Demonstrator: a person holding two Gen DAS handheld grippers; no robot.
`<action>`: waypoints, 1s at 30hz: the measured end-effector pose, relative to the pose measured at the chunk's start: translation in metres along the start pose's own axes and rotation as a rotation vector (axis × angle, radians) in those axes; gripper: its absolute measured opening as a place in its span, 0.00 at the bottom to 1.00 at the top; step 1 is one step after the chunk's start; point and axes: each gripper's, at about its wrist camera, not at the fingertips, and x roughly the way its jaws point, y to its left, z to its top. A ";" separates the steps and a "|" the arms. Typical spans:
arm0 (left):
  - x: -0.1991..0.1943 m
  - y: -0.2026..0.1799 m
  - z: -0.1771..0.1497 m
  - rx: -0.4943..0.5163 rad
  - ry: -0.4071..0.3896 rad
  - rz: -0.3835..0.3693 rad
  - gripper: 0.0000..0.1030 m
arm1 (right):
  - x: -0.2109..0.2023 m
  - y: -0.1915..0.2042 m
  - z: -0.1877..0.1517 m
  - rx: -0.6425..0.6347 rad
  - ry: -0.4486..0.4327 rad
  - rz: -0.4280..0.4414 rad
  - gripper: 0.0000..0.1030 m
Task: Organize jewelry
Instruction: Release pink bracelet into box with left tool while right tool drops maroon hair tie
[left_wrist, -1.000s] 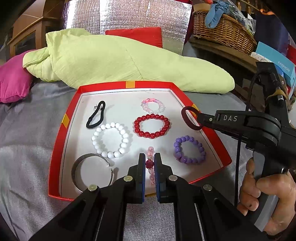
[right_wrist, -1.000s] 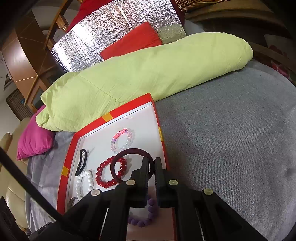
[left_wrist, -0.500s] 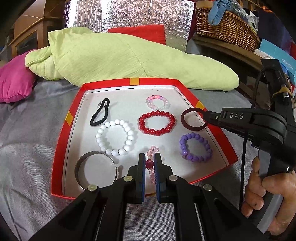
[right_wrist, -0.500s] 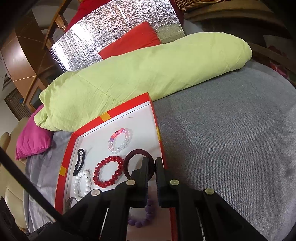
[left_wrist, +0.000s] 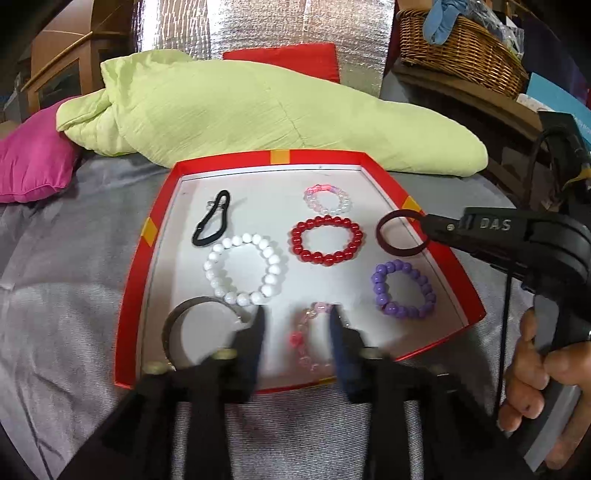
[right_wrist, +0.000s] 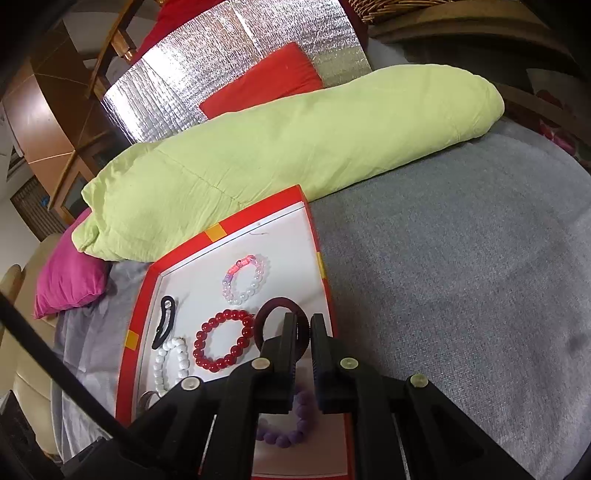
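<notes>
A red tray (left_wrist: 133, 280) with a white floor holds several bracelets: white (left_wrist: 242, 271), red (left_wrist: 327, 240), pale pink (left_wrist: 327, 199), purple (left_wrist: 402, 290), a metal cuff (left_wrist: 173, 325) and a black clip (left_wrist: 212, 223). A pink bead bracelet (left_wrist: 306, 339) lies on the floor between the fingers of my open left gripper (left_wrist: 295, 321). My right gripper (right_wrist: 303, 328) is shut on a dark maroon ring (right_wrist: 264, 317), held over the tray's right side; the ring also shows in the left wrist view (left_wrist: 400, 232).
A long green pillow (left_wrist: 258, 110) lies behind the tray on the grey cover (right_wrist: 461, 295). A magenta cushion (left_wrist: 33, 166) sits at the left, a red cushion (right_wrist: 266, 77) behind. A wicker basket (left_wrist: 461, 40) stands at the back right.
My left gripper has opened and let go of the pink bead bracelet, which now lies in the tray. My right gripper has carried the maroon ring slightly rightward over the tray.
</notes>
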 end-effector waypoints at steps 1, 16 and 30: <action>-0.002 0.001 0.000 -0.002 -0.007 0.009 0.51 | -0.001 -0.001 0.000 0.005 0.001 0.004 0.10; -0.014 0.031 0.006 -0.072 -0.030 0.191 0.71 | -0.019 0.004 -0.001 -0.005 0.001 0.047 0.10; -0.037 0.065 0.007 -0.096 -0.075 0.307 0.72 | -0.045 0.046 -0.027 -0.163 0.010 0.074 0.34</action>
